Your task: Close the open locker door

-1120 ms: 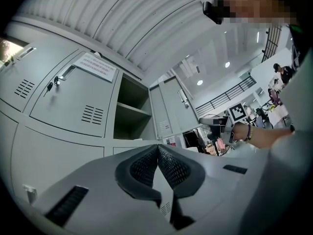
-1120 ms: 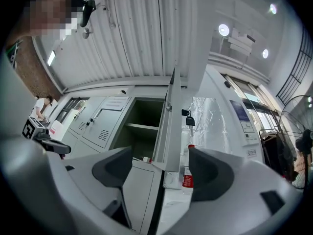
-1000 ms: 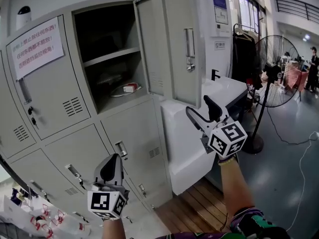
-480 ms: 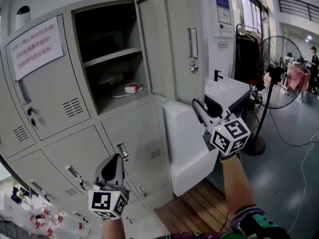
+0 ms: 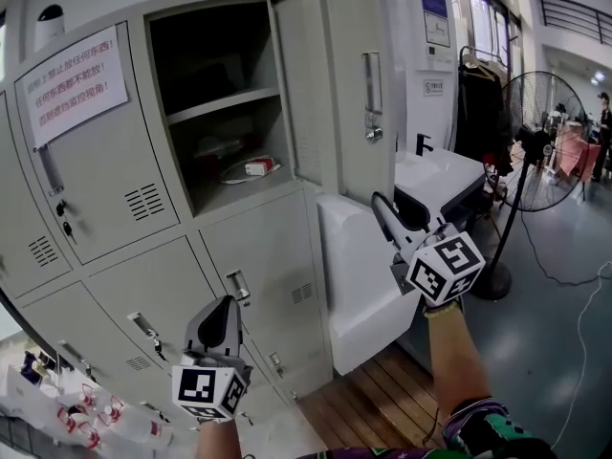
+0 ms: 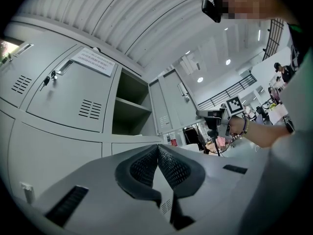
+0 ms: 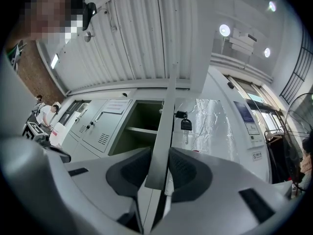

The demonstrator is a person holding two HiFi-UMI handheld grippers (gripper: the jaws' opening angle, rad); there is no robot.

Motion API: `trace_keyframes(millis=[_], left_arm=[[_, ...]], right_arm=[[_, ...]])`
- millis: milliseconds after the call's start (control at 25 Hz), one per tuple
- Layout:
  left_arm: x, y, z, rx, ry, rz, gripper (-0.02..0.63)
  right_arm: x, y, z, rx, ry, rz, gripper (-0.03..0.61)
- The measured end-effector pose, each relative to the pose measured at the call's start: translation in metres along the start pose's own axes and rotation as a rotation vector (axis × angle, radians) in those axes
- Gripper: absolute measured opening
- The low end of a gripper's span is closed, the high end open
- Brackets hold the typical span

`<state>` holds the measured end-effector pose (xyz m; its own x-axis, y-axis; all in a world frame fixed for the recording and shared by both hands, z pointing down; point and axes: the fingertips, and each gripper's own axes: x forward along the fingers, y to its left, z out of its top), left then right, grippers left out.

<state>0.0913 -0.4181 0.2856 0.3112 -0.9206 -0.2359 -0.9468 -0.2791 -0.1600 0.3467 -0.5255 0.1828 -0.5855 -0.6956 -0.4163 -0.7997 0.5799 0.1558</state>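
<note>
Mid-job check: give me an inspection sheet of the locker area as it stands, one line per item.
Surface: grey locker bank, its other visible doors shut; wooden boards at its foot.
Job's things: open locker door swung out to the right, a key hanging from it.
Clutter: small red-and-white box in the open compartment; paper notice on the neighbouring door.
Grippers: right gripper closing, the door's lower edge between its fingers, firm contact not certain; left gripper shut, empty, low before the lower lockers.
Cables: one cable on the floor by the fan.
Surroundings: standing fan, white cabinet, hanging dark clothes.
</note>
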Motion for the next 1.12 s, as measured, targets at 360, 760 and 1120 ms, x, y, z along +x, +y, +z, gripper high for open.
trace_keyframes(millis=[360, 760, 1120], left_arm=[[-0.016, 0.029, -0.004, -0.022, 0.014, -0.003, 0.022], [-0.039, 0.079, 0.000, -0.042, 0.011, 0.002, 0.022], [-0.054, 0.101, -0.007, -0.048, 0.027, -0.034, 0.022]], right_arm=[[0.005, 0.028, 0.004, 0.012, -0.015, -0.027, 0.101], [0.015, 0.067, 0.005, 0.016, -0.016, -0.090, 0.095], [0.027, 0.099, 0.007, -0.036, 0.006, -0.137, 0.115]])
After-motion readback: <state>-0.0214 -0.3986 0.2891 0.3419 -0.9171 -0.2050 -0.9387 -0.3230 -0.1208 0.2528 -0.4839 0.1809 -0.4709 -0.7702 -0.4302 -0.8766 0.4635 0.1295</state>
